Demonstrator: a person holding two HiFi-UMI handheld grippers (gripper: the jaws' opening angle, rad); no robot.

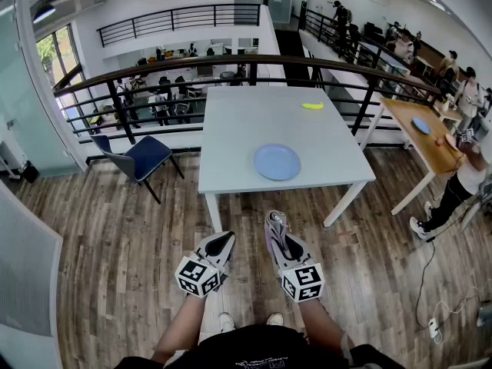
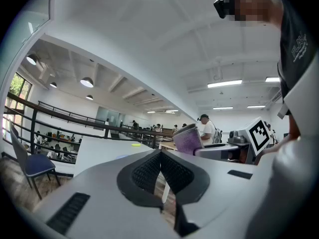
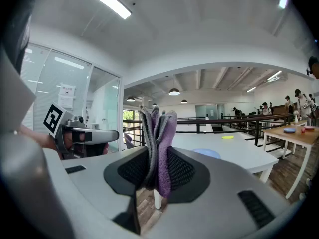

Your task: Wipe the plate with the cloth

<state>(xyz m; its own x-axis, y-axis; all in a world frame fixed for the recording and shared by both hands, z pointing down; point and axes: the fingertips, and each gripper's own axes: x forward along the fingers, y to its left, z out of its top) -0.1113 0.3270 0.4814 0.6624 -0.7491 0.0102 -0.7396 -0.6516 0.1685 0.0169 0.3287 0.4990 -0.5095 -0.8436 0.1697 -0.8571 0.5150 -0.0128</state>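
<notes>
A light blue plate (image 1: 277,162) lies on the white table (image 1: 231,137), toward its near right side. Both grippers hover over the wooden floor in front of the table, short of its near edge. My right gripper (image 1: 275,227) is shut on a folded purple and grey cloth (image 3: 158,148) that sticks up between its jaws; the cloth (image 1: 276,224) also shows in the head view. My left gripper (image 1: 222,242) is shut with nothing in it, its pads (image 2: 149,172) pressed together. The plate (image 3: 207,154) shows faintly beyond the cloth.
A small yellow object (image 1: 312,105) lies at the table's far side. A blue chair (image 1: 138,158) stands left of the table. A dark railing (image 1: 231,64) runs behind it. A wooden table (image 1: 419,133) and a person (image 1: 453,194) are at the right. Cables (image 1: 438,314) lie on the floor.
</notes>
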